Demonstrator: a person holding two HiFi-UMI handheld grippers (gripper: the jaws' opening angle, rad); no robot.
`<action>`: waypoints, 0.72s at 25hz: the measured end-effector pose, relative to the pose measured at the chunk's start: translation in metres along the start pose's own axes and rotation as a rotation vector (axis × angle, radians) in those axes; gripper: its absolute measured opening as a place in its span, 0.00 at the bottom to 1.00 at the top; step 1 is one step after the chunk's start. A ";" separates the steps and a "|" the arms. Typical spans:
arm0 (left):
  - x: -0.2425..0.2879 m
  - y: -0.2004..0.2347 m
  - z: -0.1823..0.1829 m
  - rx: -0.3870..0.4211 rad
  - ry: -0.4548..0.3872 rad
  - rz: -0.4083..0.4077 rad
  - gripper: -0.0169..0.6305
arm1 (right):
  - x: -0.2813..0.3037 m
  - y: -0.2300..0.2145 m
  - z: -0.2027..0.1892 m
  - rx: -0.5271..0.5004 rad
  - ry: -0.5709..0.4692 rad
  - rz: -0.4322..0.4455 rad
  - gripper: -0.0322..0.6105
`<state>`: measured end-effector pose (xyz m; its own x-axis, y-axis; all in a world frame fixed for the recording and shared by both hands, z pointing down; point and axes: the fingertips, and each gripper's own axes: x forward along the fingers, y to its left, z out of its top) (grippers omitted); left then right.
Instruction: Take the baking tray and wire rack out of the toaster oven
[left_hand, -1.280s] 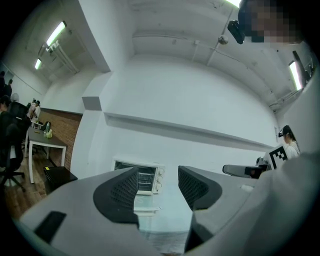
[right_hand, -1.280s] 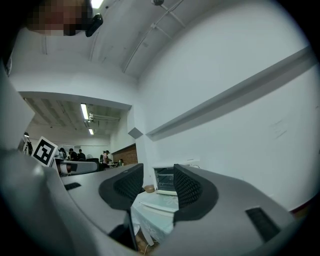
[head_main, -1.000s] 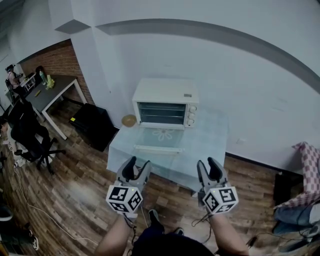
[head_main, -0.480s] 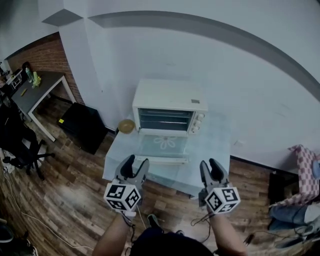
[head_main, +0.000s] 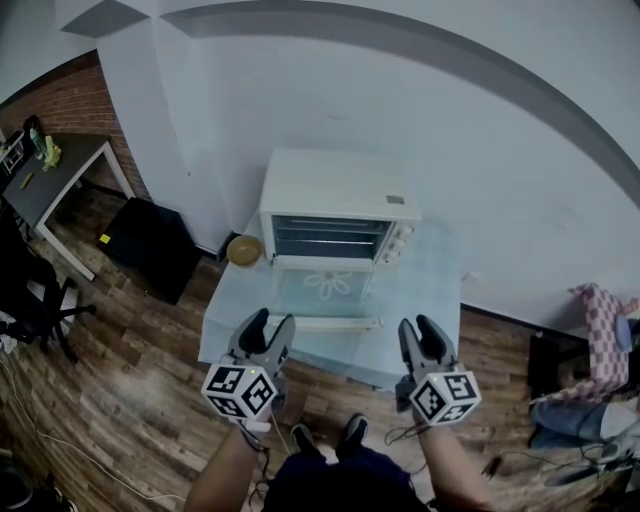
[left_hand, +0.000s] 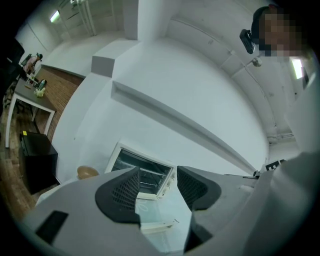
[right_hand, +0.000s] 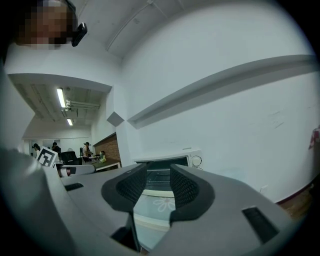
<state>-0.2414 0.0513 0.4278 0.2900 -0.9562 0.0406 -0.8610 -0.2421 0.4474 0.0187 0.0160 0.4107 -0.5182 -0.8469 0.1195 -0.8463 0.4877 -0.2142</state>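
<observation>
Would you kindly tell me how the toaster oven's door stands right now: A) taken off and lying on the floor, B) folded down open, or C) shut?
B: the glass door lies folded down flat in front of the toaster oven, leaving its inside in view.

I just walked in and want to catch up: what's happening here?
A person holds a gripper in each hand, facing a white toaster oven whose door lies open over a glass table. The left gripper and right gripper are open and empty, their jaws just closing slightly, short of the oven. Nothing is out yet.
</observation>
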 end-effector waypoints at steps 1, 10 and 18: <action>0.003 0.003 -0.001 -0.009 0.004 0.001 0.38 | 0.005 -0.001 -0.001 0.005 0.004 0.001 0.28; 0.031 0.022 0.002 -0.050 0.006 0.041 0.37 | 0.062 -0.017 -0.012 0.102 0.025 0.060 0.27; 0.082 0.035 0.018 -0.084 -0.016 0.117 0.35 | 0.126 -0.044 -0.003 0.187 0.036 0.151 0.25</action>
<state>-0.2554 -0.0383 0.4313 0.1819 -0.9798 0.0829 -0.8506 -0.1145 0.5132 -0.0100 -0.1115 0.4379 -0.6440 -0.7576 0.1066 -0.7232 0.5573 -0.4080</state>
